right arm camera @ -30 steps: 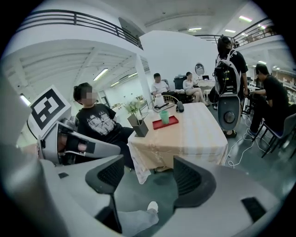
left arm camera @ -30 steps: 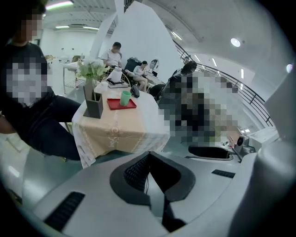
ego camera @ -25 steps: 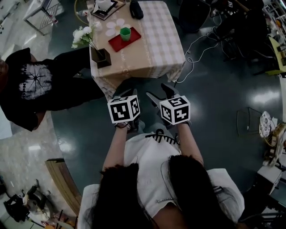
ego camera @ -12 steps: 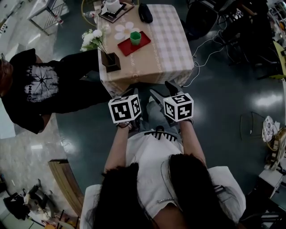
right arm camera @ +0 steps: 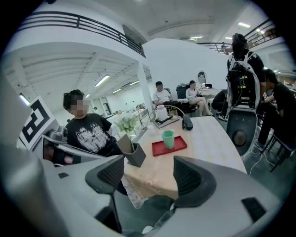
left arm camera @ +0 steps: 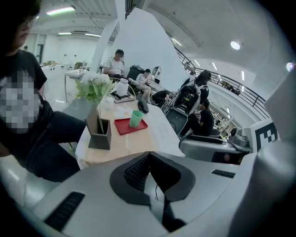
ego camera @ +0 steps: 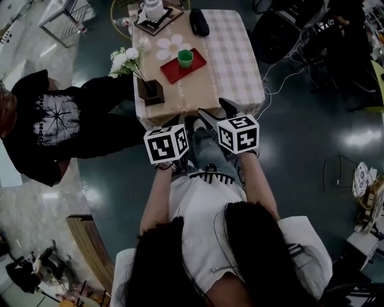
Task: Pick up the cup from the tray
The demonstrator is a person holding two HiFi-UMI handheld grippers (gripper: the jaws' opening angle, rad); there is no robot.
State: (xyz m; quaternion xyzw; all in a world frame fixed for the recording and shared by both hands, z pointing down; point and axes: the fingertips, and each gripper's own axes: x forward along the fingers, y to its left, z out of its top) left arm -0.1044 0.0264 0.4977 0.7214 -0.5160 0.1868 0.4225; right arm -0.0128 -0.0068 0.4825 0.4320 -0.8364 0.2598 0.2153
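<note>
A green cup [ego camera: 185,58] stands upright on a red tray [ego camera: 193,67] on a table with a checked cloth [ego camera: 228,66]. Both grippers hang short of the table's near edge, well away from the cup. My left gripper [ego camera: 180,124] is shut, its pads meeting with nothing between them [left arm camera: 149,159]. My right gripper [ego camera: 217,113] is open and empty [right arm camera: 150,178]. The cup [right arm camera: 168,139] and tray [right arm camera: 178,147] show beyond the right jaws, slightly right of their gap. In the left gripper view the cup [left arm camera: 136,118] stands far ahead on the tray [left arm camera: 125,127].
A dark square vase with white flowers [ego camera: 150,90] stands at the table's near left corner. A person in a black shirt [ego camera: 54,120] sits at its left side. A black case [ego camera: 198,22] and a white pot on a board [ego camera: 153,11] lie further back. Chairs and cables [ego camera: 282,42] are at right.
The table has drawn nearer in the head view. Both grippers now sit close to its near edge. Neither gripper's jaws have changed.
</note>
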